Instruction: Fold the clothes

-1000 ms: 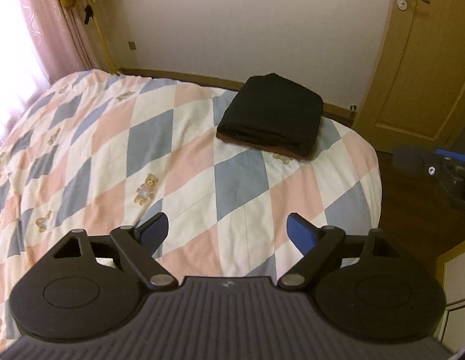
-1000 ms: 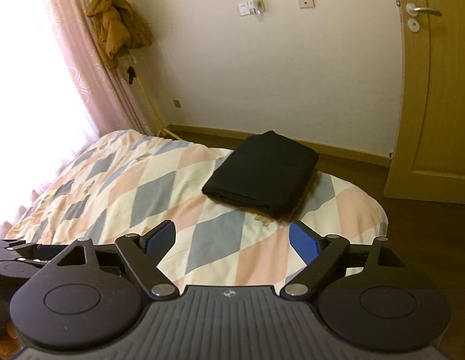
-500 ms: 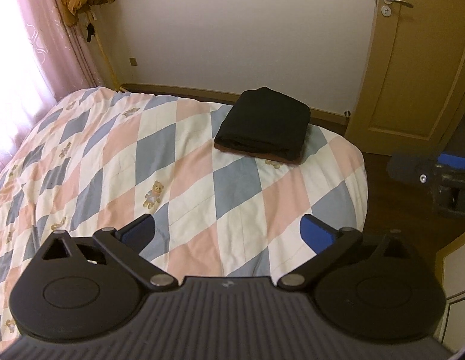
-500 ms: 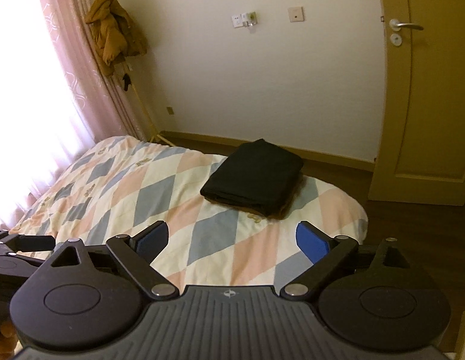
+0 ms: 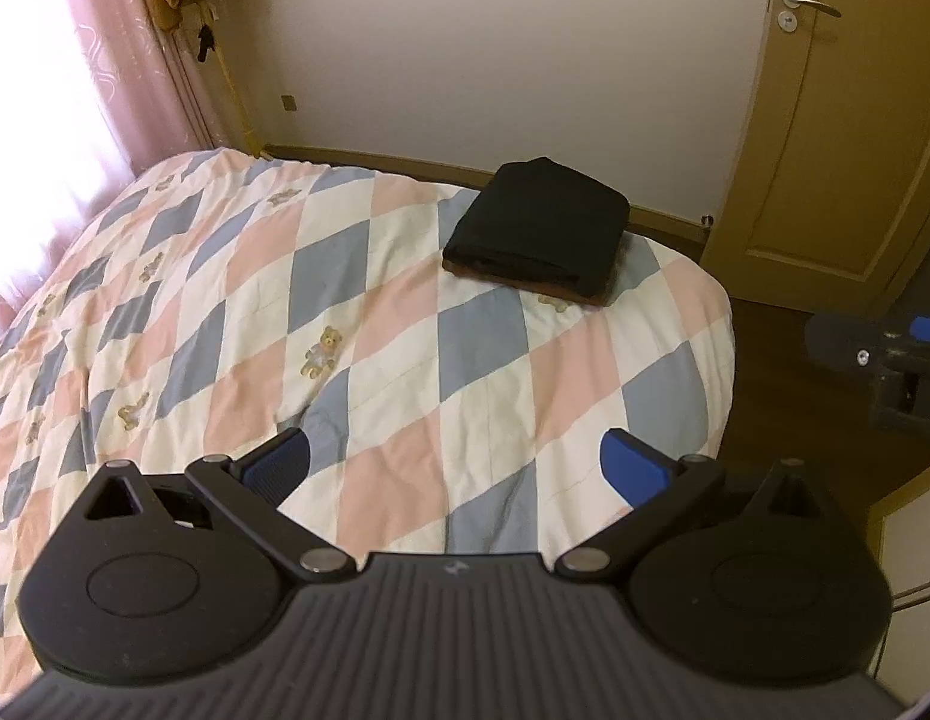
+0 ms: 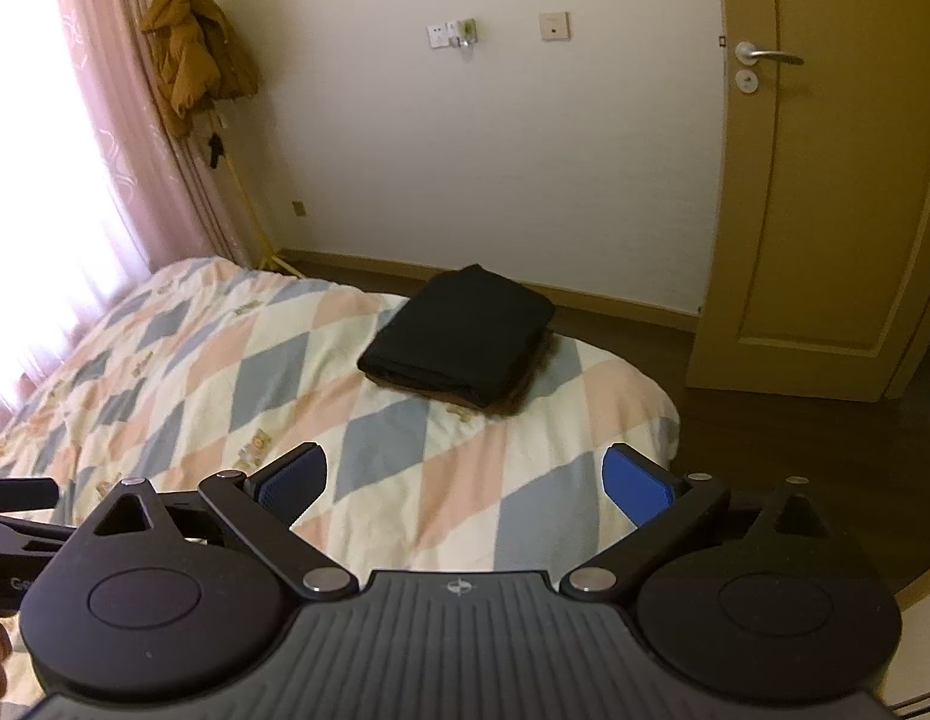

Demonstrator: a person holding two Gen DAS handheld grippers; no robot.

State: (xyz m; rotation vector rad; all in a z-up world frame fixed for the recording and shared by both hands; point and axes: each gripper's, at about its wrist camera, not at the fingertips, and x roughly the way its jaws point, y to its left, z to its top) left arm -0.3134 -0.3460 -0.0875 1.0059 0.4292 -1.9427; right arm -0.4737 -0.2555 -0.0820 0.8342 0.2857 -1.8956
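Note:
A folded black garment [image 5: 540, 228] lies on top of a folded brown one at the far right corner of the bed [image 5: 357, 324], which has a quilt of pink, blue and white diamonds. My left gripper [image 5: 456, 468] hovers over the near part of the quilt, well short of the pile, open and empty. In the right wrist view the same black garment [image 6: 459, 339] sits far ahead of my right gripper [image 6: 465, 477], whose jaws are still opening with nothing between them. The right gripper's body shows at the left wrist view's right edge.
A wooden door [image 6: 825, 180] stands at the right, and a cream wall with sockets [image 6: 453, 33] behind the bed. Pink curtains [image 6: 105, 120] and a hanging mustard jacket [image 6: 189, 48] are at the left. Dark wood floor [image 5: 795, 396] borders the bed's right side.
Both grippers have drawn back and up from the pile, which now looks smaller and farther off. Both pairs of jaws have spread wider.

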